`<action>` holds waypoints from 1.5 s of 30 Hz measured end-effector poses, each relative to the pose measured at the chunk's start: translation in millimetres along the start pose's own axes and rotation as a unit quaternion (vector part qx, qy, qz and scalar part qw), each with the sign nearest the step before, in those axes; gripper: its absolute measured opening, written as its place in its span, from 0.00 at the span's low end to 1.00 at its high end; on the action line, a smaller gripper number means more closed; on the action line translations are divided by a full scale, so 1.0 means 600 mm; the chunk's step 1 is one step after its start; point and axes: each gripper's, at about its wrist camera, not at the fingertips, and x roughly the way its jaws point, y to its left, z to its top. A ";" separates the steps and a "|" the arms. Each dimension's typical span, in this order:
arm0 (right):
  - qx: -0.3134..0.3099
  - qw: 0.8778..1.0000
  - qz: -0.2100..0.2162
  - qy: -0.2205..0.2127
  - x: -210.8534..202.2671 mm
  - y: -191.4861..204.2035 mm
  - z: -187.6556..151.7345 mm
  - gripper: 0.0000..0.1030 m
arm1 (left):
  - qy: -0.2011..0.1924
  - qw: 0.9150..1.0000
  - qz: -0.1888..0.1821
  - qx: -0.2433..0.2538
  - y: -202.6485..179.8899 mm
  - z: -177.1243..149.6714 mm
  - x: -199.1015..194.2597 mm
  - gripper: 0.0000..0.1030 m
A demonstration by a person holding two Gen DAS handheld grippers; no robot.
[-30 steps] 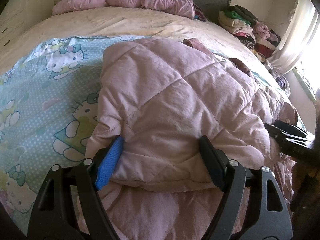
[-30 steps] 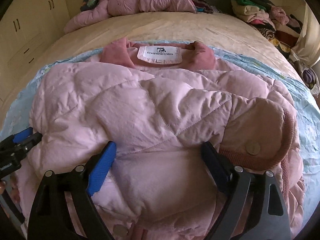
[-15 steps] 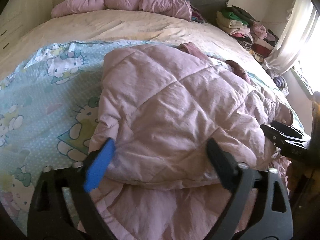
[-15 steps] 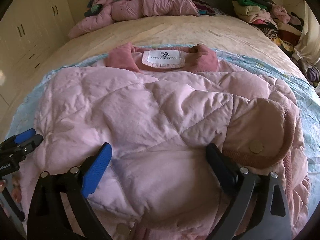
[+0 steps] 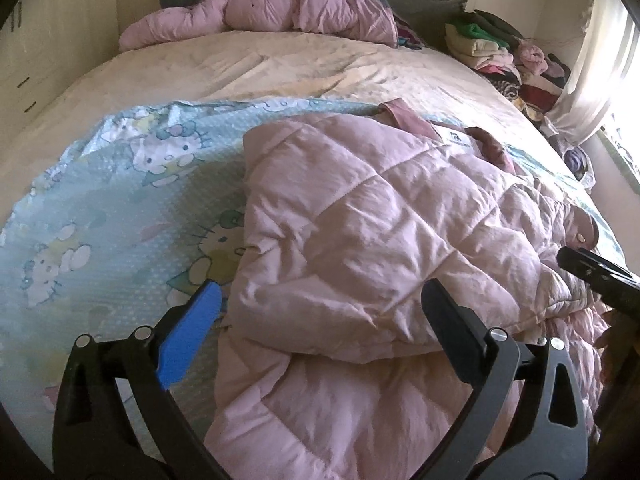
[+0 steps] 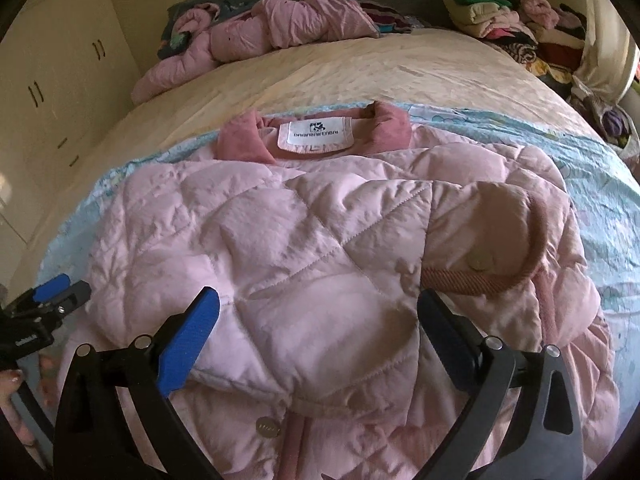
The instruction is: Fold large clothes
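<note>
Jacket (image 6: 320,240) between wide-spread, empty fingers (image 6: 188,336)

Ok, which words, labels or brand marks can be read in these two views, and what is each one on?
"DAMAINIFENBAI", roughly, letters soft: white neck label inside the dusty-rose collar of the pink quilted jacket.
Small mark below it, perhaps "L": too blurred to be sure.
Same label in the left wrist view: too small.
White print on the left gripper: unreadable.
Brass snap button: embossing unreadable.
</note>
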 end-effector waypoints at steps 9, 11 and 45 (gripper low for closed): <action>0.003 0.999 0.017 -0.031 -0.074 0.003 0.006 0.96 | -0.026 0.999 0.012 -0.020 0.031 0.004 -0.058 0.91; 0.002 0.999 0.018 -0.038 -0.089 0.006 0.007 0.96 | -0.036 0.999 0.012 -0.027 0.040 0.004 -0.075 0.91; 0.005 0.993 0.038 -0.109 -0.300 -0.008 -0.066 0.96 | -0.125 0.991 0.039 0.002 0.014 -0.051 -0.291 0.91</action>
